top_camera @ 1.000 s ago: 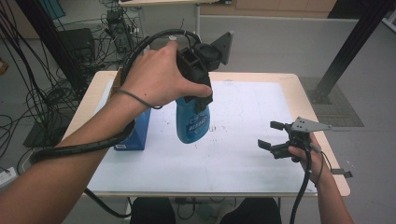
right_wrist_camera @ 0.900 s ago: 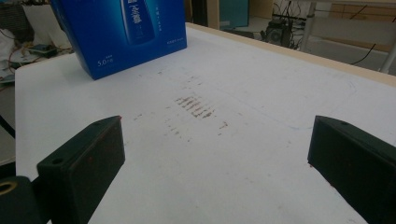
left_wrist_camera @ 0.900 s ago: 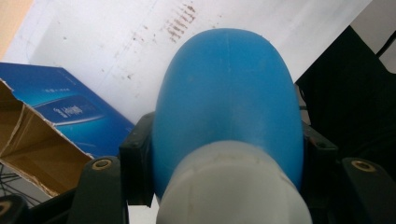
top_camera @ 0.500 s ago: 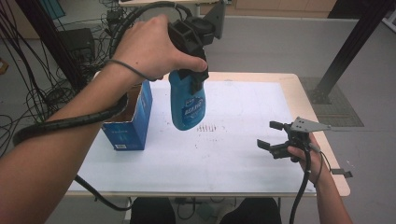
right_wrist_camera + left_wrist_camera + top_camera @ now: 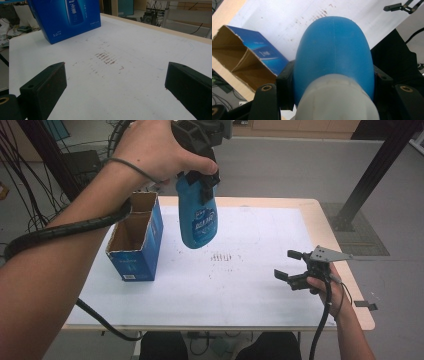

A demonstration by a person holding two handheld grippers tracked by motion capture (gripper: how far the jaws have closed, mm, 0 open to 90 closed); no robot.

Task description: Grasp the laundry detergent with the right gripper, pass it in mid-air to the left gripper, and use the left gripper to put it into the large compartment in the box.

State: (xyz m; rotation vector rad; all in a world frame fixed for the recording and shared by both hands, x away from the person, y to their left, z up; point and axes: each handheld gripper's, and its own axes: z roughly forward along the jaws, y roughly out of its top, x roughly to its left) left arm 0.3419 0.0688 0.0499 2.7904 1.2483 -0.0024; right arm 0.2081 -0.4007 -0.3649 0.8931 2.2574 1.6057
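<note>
Two grippers up: left gripper (image 5: pixel 202 170) jaws pinch the blue bottle (image 5: pixel 198 217) near its neck, hanging upright in the air above the counter (image 5: pixel 260 285), beside the open blue box (image 5: pixel 136 242). Right gripper (image 5: pixel 295 267) jaws spread, holding nothing, low over the counter.

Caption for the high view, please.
Left tool holds a blue bottle above the table beside an open box; right tool rests open.
</note>
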